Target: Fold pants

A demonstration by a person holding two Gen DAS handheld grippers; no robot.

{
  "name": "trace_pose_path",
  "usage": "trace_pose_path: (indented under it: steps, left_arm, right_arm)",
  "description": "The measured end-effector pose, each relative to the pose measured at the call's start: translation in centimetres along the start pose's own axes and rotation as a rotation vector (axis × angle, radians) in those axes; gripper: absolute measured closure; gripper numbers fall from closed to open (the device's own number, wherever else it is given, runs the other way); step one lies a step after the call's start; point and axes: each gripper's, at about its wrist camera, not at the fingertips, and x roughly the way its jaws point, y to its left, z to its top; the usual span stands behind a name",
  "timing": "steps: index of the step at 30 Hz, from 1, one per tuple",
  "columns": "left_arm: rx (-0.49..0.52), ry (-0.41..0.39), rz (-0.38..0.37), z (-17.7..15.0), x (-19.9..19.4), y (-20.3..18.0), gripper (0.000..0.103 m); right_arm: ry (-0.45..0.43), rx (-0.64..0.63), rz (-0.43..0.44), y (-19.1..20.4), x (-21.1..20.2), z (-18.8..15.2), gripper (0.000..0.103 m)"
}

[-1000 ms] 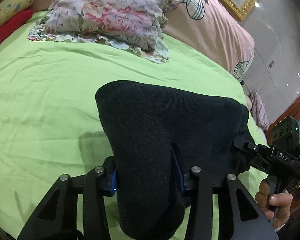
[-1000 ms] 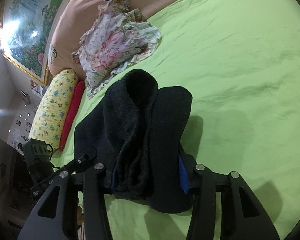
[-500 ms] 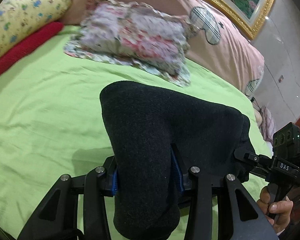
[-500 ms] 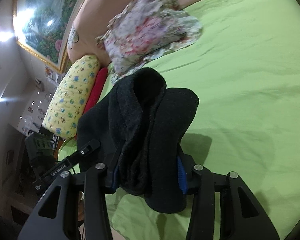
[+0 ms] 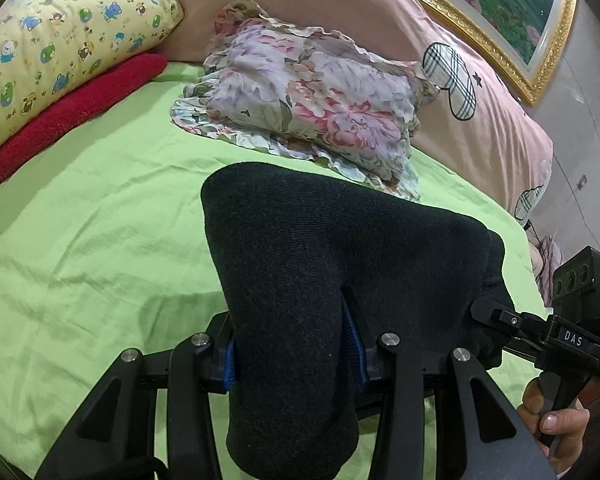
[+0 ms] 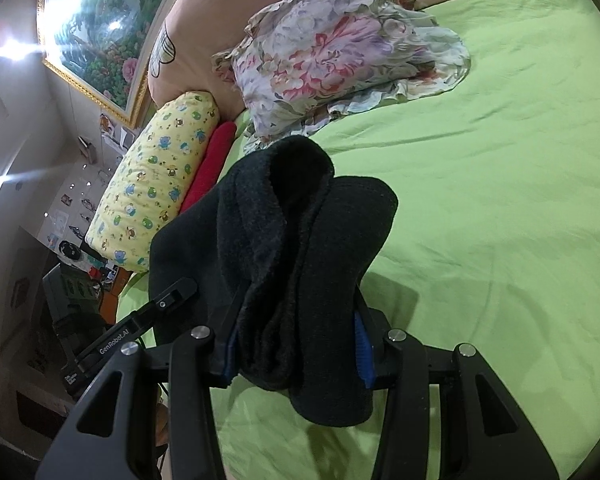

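The black pants (image 5: pixel 332 280) are held bunched above the green bedsheet (image 5: pixel 80 248), pinched at one part by the left gripper (image 5: pixel 292 344) and at another by the right gripper (image 6: pixel 296 344), each closed on the thick fabric between its blue-padded fingers. Compared with a second ago, both cameras have been tilted toward the head of the bed: the floral pillow (image 5: pixel 312 100) now sits closer to the middle of the left view, and the yellow cartoon-print bolster (image 5: pixel 60 40) and the red towel (image 5: pixel 68 116) beneath it, earlier only at the edge, are now seen in full. The grip on the pants is unchanged in both views. In the left view the smooth outer face of the fabric is shown as one broad fold, and the right gripper (image 5: pixel 512 320) is seen from the side with the person's right hand (image 5: pixel 552 424) on its handle. In the right view the pants (image 6: pixel 300 248) are shown as several stacked layers with a fleecy inner face, their shadow cast on the sheet, and the left gripper (image 6: pixel 172 296) is seen gripping the far edge. The pink headboard cushion (image 5: pixel 340 12) and the gold-framed painting (image 6: pixel 96 24) are visible behind.
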Motion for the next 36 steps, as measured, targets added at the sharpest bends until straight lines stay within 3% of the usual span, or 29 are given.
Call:
trace_pose_path:
  steps: [36]
  left_arm:
    - [0.027,-0.035,0.064,4.6,3.5,-0.6,0.060]
  right_arm:
    - [0.027,-0.009,0.001,-0.7,3.4,5.3,0.057]
